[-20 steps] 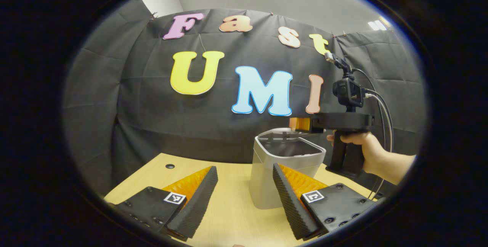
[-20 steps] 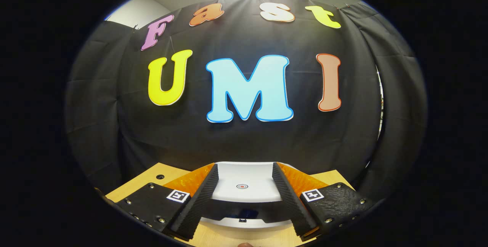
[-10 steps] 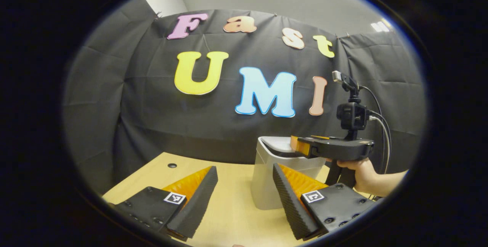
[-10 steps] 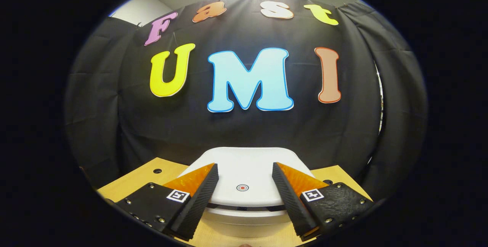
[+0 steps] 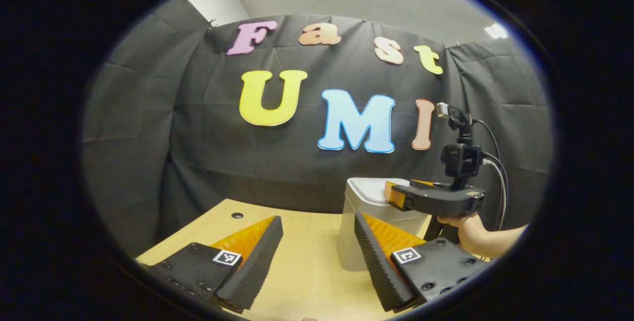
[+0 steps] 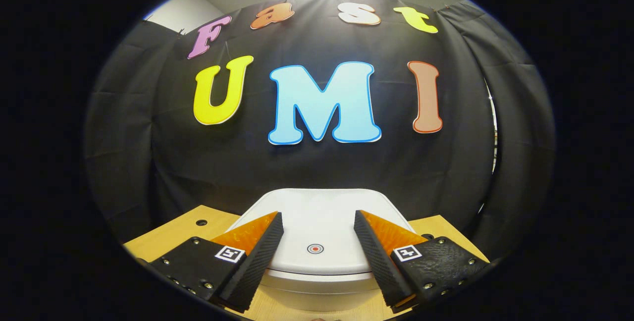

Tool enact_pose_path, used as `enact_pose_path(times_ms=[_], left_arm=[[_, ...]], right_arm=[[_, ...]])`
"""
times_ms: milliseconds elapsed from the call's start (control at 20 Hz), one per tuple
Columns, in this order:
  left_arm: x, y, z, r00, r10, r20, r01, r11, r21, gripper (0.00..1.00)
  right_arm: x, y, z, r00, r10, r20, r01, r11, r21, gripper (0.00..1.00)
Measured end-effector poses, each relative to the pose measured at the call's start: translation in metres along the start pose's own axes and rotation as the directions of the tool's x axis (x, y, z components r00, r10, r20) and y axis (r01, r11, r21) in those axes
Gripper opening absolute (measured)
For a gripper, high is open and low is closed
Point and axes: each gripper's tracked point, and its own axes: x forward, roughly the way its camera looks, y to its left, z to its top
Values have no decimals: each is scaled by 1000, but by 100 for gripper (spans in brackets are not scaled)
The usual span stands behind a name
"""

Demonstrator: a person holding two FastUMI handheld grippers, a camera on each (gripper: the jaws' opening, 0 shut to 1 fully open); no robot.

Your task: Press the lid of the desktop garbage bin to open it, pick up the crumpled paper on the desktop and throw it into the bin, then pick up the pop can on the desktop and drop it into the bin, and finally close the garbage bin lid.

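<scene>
In the left gripper view, the left gripper (image 5: pixel 317 241) hovers over the table (image 5: pixel 297 261) with jaws apart and nothing between them; the garbage bin (image 5: pixel 356 232) stands just beyond its right finger. Right of the bin, a hand (image 5: pixel 470 234) holds the right gripper (image 5: pixel 396 196) over the lid (image 5: pixel 369 187). In the right gripper view, the right gripper's jaws are apart above the closed lid, flanking its centre mark (image 6: pixel 315 248).
</scene>
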Motion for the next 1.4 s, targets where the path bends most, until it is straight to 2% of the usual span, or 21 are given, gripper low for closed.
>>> enact_pose_path(times_ms=[300, 450, 700, 900, 1150, 1400], left_arm=[[-16, -4, 20, 999, 36, 41, -36, 999, 16, 95], [-22, -4, 29, 997, 54, 63, -53, 998, -13, 95], [-36, 4, 36, 992, 96, 81, -96, 995, -7, 94], [-41, 6, 38, 990, 109, 89, -106, 994, -40, 95], [-45, 19, 44, 985, 135, 110, -128, 989, -71, 95], [-42, 44, 52, 976, 181, 120, -179, 983, -34, 94]], right_arm=[[1, 0, -4, 999, 32, 40, -31, 999, -19, 95], [2, -1, -6, 998, 41, 39, -40, 999, -36, 95], [3, -1, -11, 998, 38, 46, -36, 999, -30, 96], [3, -1, -9, 996, 29, 85, -26, 999, -31, 96], [3, -1, -5, 998, 16, 58, -16, 1000, -1, 95], [-2, -2, -2, 999, 20, 38, -20, 1000, 16, 94]])
